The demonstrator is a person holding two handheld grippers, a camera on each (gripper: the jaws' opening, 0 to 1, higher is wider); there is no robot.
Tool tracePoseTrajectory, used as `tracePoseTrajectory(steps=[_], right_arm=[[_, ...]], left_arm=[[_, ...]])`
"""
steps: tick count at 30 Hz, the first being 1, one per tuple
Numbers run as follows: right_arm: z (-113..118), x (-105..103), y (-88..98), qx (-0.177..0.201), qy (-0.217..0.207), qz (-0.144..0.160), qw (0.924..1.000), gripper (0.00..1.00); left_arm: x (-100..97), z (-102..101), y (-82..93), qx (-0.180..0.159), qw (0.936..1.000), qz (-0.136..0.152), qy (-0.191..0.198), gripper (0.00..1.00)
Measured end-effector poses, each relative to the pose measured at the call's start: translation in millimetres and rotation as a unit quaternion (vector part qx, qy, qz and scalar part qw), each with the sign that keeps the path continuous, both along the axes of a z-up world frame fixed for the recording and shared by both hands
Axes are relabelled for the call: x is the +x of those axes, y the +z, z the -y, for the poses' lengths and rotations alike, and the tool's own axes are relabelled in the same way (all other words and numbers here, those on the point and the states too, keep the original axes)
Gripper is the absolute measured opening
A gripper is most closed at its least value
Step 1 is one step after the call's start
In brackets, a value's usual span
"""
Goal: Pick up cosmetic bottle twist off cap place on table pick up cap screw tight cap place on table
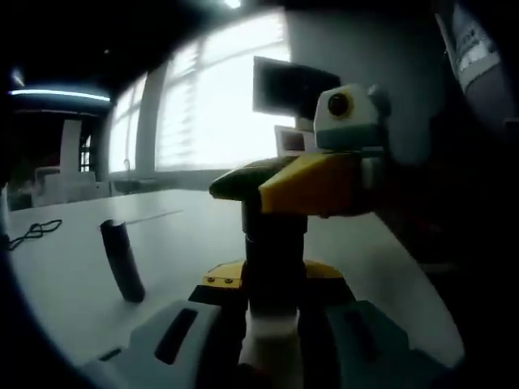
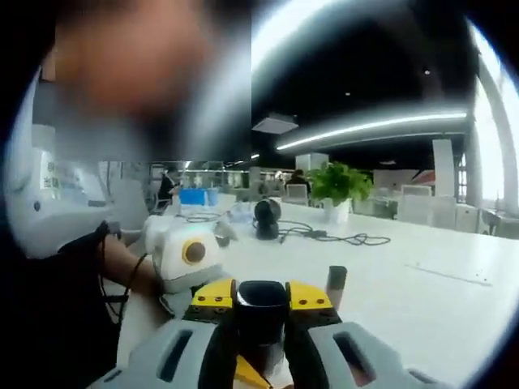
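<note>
In the left gripper view, my left gripper (image 1: 274,277) is shut on a cosmetic bottle (image 1: 272,336) with a white lower body and a black upper part, held upright above the white table (image 1: 182,231). My right gripper (image 1: 247,193) reaches in from the right, and its yellow jaws are closed over the bottle's top. In the right gripper view, the right gripper (image 2: 261,301) is shut on the black cap (image 2: 261,312), with the left gripper's pale body (image 2: 174,243) just to its left. The bottle's body below the cap is hidden there.
A dark slim cylinder (image 1: 122,261) stands tilted on the table, also seen behind the jaws as a dark cylinder (image 2: 336,282). A black cable (image 1: 32,233), a round black device (image 2: 266,215) and a potted plant (image 2: 340,185) sit farther back. A person's arm (image 2: 109,271) is at the left.
</note>
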State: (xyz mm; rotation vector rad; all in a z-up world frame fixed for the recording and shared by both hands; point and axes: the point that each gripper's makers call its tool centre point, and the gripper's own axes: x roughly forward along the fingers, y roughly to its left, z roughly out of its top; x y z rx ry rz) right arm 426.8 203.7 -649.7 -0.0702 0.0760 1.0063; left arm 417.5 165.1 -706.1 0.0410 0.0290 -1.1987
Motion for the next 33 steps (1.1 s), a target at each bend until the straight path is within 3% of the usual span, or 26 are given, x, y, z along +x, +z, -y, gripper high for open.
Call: tracePoseTrajectory(steps=[18,23,27,33], right_arm=[[-5,-7,-0.3,-0.009,0.123,0.005,0.9924,0.15],[-5,-11,-0.1,-0.017,0.178,0.010,0.9837,0.15],[-5,-9,-0.7,-0.016,0.199,-0.005,0.9798,0.15],[-7,-14,-0.8,-0.015,0.240,0.003,0.9707,0.15]], left_arm=[[-3.8,0,0.1,-0.002,1.0000,0.006,-0.003,0.13],[-6.1,0,0.6,-0.002,0.9999,0.009,-0.008,0.13],[-7.3,0,0.6,-0.003,0.9999,0.004,-0.009,0.13],[-7.8,0,0.7,-0.003,0.9999,0.005,-0.011,0.13]])
